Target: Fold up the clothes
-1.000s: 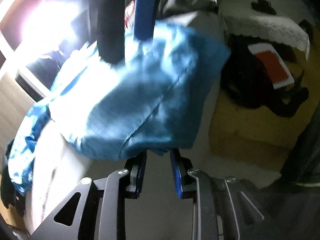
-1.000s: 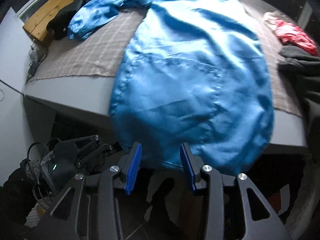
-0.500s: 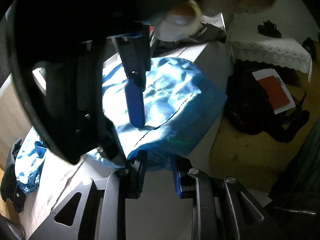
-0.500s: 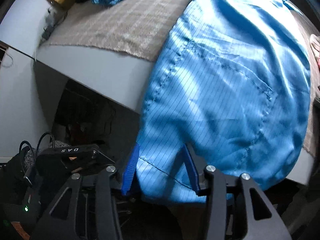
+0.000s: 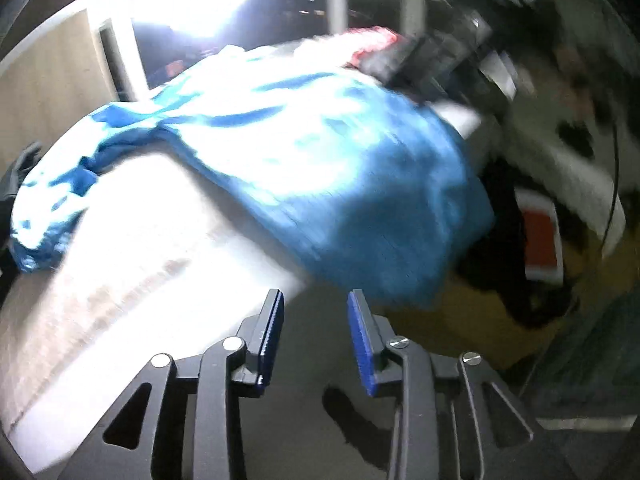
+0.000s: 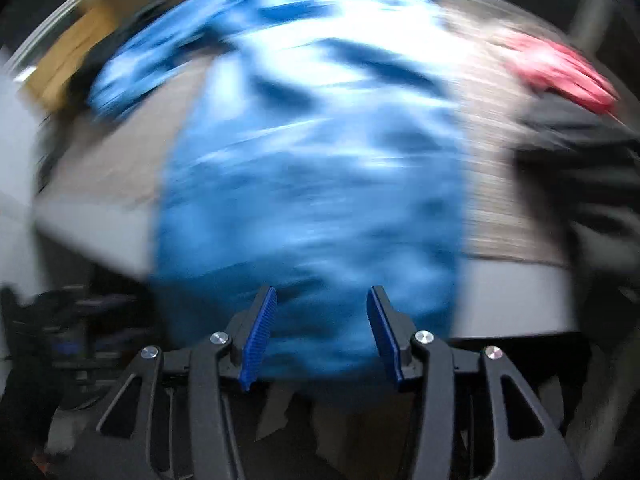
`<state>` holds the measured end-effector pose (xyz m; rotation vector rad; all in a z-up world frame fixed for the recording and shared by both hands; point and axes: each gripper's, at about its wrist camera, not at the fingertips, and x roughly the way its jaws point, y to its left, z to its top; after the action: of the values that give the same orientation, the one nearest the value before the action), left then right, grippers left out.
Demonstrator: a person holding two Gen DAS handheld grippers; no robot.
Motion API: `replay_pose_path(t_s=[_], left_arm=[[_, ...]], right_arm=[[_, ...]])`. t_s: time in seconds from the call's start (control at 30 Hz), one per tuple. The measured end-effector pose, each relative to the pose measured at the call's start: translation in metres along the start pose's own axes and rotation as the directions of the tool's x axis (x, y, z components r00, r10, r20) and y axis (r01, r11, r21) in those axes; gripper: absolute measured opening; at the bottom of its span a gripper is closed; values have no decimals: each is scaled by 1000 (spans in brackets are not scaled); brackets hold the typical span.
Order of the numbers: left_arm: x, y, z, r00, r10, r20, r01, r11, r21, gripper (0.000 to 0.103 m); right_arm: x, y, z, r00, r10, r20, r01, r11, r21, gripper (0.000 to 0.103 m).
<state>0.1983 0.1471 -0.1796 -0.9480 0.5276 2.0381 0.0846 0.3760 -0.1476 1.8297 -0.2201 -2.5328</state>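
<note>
A shiny blue garment (image 6: 312,168) lies spread over the table, and its hem hangs down past the near edge. Both views are smeared by motion. My right gripper (image 6: 322,320) is open right in front of the hanging hem; the cloth shows in the gap between the fingers, and whether it touches them I cannot tell. In the left wrist view the same blue garment (image 5: 320,168) drapes over the table's corner. My left gripper (image 5: 316,312) is open just below the hem and holds nothing.
A beige checked cloth (image 6: 120,168) covers the table. A red garment (image 6: 560,72) and a dark garment (image 6: 576,152) lie at its right side. On the floor beyond the corner lie a red and white book (image 5: 540,236) and dark bags. A bright window glares behind.
The left view has swung, so the right gripper that filled it is gone and the hem now sits up and right of my fingers. The right gripper has drawn back from the hem.
</note>
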Motion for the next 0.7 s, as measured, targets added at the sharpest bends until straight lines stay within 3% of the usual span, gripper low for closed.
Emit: replay_pose_path(t_s=[0.1,0.2,0.37,0.47,0.6,0.7], left_arm=[[-12,43,32,999,38,7,-38,997,-74,33],[-26,107,42,990,140,-30,-143,974,-173,39],[-38,220,37,953,266,-147,-302,881,-365,46],[-33,279,27,936,291,-199,-351,818,-456,49],[-14,334,20,961,198,-190,-274,757,-594,50],[-8,355,22,975,154,-162,-222,747,-627,58]], right_arm=[[15,-32,5,999,-23,-37,25,998,53,47],[9,-35,13,1000,-13,-22,14,999,50,46],[-23,-5,45,994,64,94,-64,998,-8,47],[-20,21,73,989,96,116,-90,994,-58,47],[3,58,106,988,109,110,-99,990,-100,47],[27,75,133,991,114,66,-108,990,-85,47]])
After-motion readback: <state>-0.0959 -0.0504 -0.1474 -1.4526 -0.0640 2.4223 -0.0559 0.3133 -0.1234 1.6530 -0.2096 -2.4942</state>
